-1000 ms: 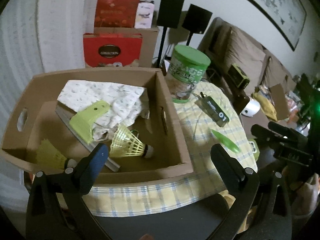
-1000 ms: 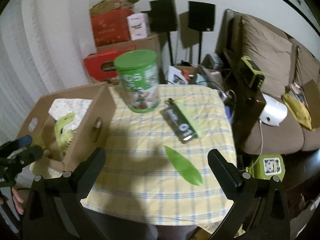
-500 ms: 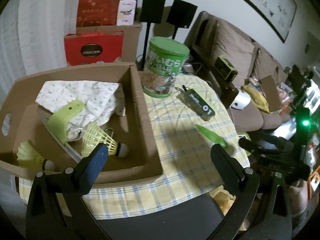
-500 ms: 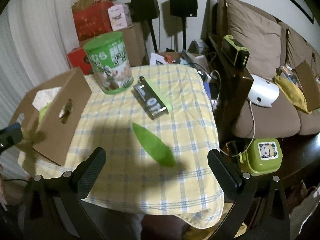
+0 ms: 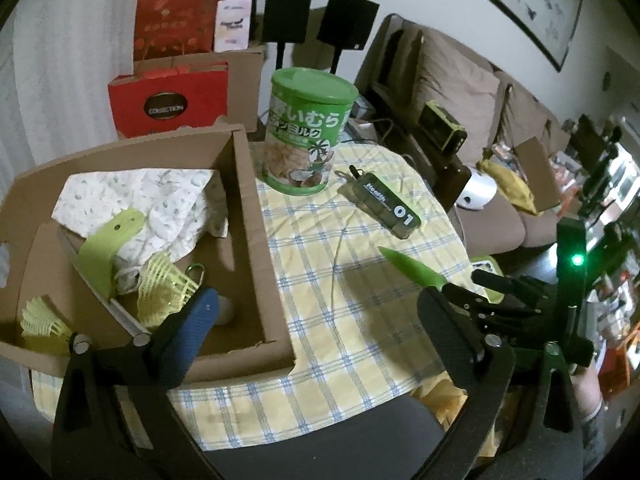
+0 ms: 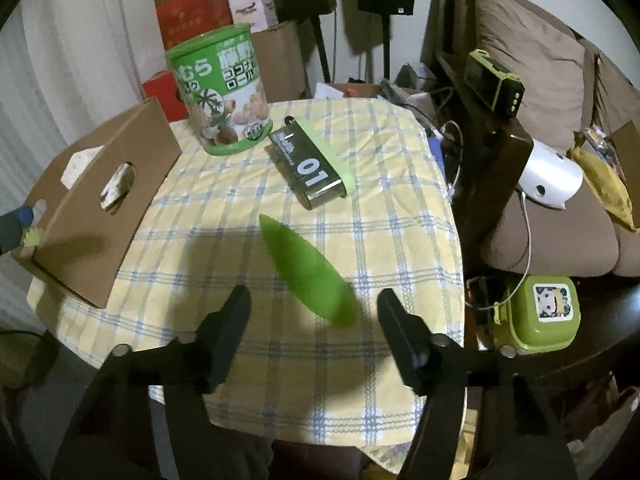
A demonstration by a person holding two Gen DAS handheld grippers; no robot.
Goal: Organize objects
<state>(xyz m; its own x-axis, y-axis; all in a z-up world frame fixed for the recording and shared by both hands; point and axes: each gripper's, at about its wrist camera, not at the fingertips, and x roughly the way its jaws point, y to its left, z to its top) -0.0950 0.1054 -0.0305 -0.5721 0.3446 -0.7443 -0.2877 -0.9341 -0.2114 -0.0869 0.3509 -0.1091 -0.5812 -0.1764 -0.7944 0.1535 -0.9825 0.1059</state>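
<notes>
Covering the counter: a yellow checked cloth.
Cardboard box, left edge: patterned cloth, yellow-green shuttlecocks, a green clip-like piece.
Green tin, far edge, upright, just beside the box.
Dark case marked "01", right of the tin, lying flat.
Green leaf-shaped piece, near edge, lying flat on the cloth.
Left tongs: spread wide, narrowing slightly, gripping nothing, one finger over the box's near corner.
Right tongs: closing, with the near end of the leaf-shaped piece between them, pads not touching it.
</notes>
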